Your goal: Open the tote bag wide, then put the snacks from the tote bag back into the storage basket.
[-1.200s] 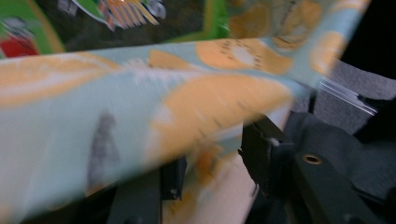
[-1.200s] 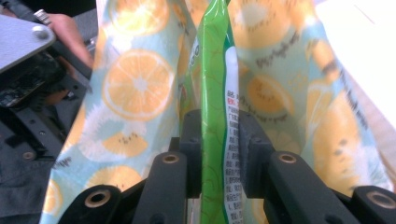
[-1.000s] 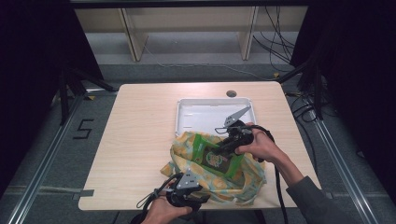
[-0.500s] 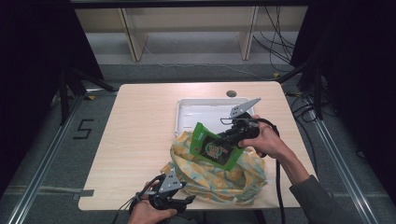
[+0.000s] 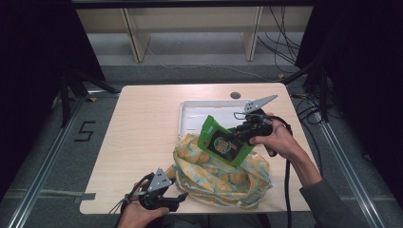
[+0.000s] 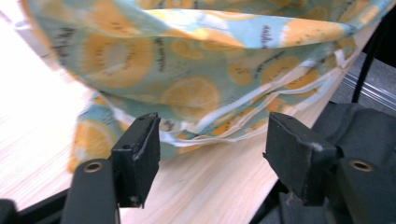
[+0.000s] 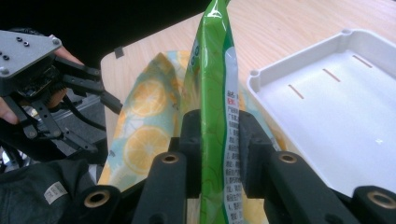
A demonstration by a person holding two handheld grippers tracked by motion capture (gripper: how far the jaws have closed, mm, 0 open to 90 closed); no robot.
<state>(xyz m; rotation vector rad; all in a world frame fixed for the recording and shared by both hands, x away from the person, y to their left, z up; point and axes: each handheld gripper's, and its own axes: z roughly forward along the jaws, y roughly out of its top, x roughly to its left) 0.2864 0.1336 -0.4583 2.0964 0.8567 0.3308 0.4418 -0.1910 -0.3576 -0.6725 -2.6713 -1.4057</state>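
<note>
One green packet (image 5: pixel 222 145) hangs above the white tray (image 5: pixel 190 114).

Left claw (image 6: pixel 212 154) jaws wide apart — right claw (image 7: pixel 219 154) clamped, raised.

The pale, light-grained wooden bench (image 5: pixel 142 123) has a smooth matt top. On it lies a soft cloth bag printed with orange slices on pale blue (image 6: pixel 196 70), creased and matt, with stitched white seams. The green plastic-film snack packet (image 7: pixel 215 93) is glossy and catches the light. The white rectangular plastic tray (image 7: pixel 327 116) looks smooth with a dull sheen. The right hand-held gripper (image 7: pixel 219 140) has matt black jaws; the left hand-held gripper (image 6: pixel 212 154) carries rough, worn black pads.
</note>
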